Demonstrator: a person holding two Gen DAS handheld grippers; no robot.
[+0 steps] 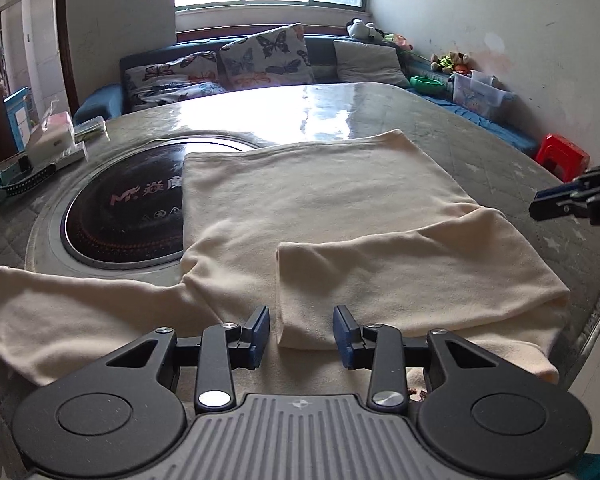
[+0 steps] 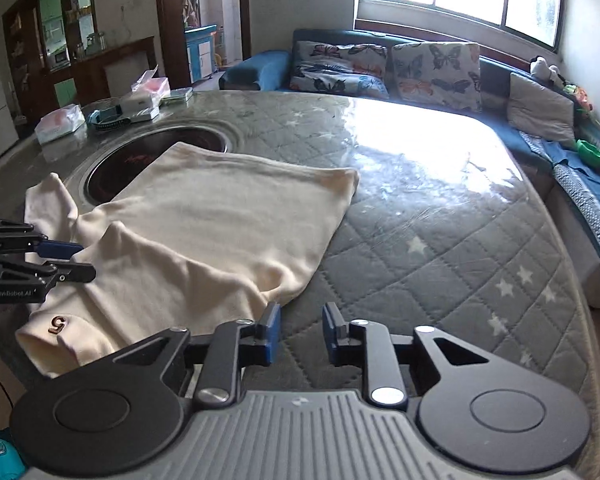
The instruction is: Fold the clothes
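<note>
Left to right: the unfolded left sleeve (image 1: 60,312) lies flat, out past the left finger of the left gripper (image 1: 301,334), whose jaws stand wide open and empty, straddling the cuff of the right sleeve (image 1: 400,280), already folded across the cream shirt (image 1: 308,196) on the quilted table (image 1: 500,152). The right gripper (image 2: 298,334) is likewise open and empty, hovering over bare quilting, the shirt's edge just beside its left finger. Judged step: sleeve folding, half done. The next move probably calls for pinching the left cuff and carrying it inward.
</note>
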